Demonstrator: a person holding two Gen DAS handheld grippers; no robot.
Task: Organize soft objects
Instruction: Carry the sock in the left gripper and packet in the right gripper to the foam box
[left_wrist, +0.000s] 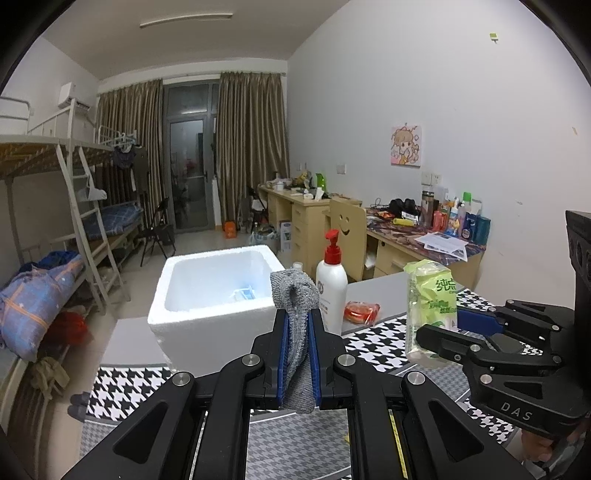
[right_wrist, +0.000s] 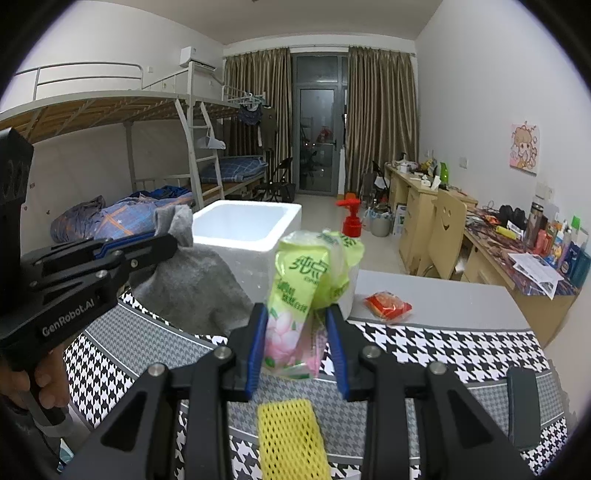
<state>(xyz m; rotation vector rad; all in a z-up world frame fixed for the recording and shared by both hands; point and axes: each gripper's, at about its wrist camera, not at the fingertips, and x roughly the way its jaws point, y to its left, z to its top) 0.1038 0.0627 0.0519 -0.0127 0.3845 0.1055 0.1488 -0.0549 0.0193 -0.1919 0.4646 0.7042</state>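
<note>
- The left tool (left_wrist: 297, 354) is clamped on a grey sock (left_wrist: 295, 314); the sock stands up between the blue pads, its folded end above the fingertips and its other end hanging below them.
- The right tool (right_wrist: 297, 345) grips a green tissue pack (right_wrist: 308, 288) by its lower part; the pack's long axis runs upright, tilted slightly, and most of it rises above the pads.
- Both items are held off the desk (right_wrist: 443, 295), above its houndstooth cloth (right_wrist: 424, 343).
- The white foam box (left_wrist: 218, 291) stands ahead of both tools at the far edge of the desk, its open top facing up (a small blue-and-white item already lies inside).
- Key relation: the box lies straight ahead and slightly left of the left tool, so the sock is judged the nearer load; from the right tool the box is ahead and to the left, partly hidden behind the pack.
- A pump bottle (left_wrist: 331, 284) stands just right of the box, between it and the right tool's line of approach; a red packet (left_wrist: 362, 312) lies beside the bottle.
- A yellow mesh item (right_wrist: 291, 439) lies on the desk below the right tool, not yet picked up.
</note>
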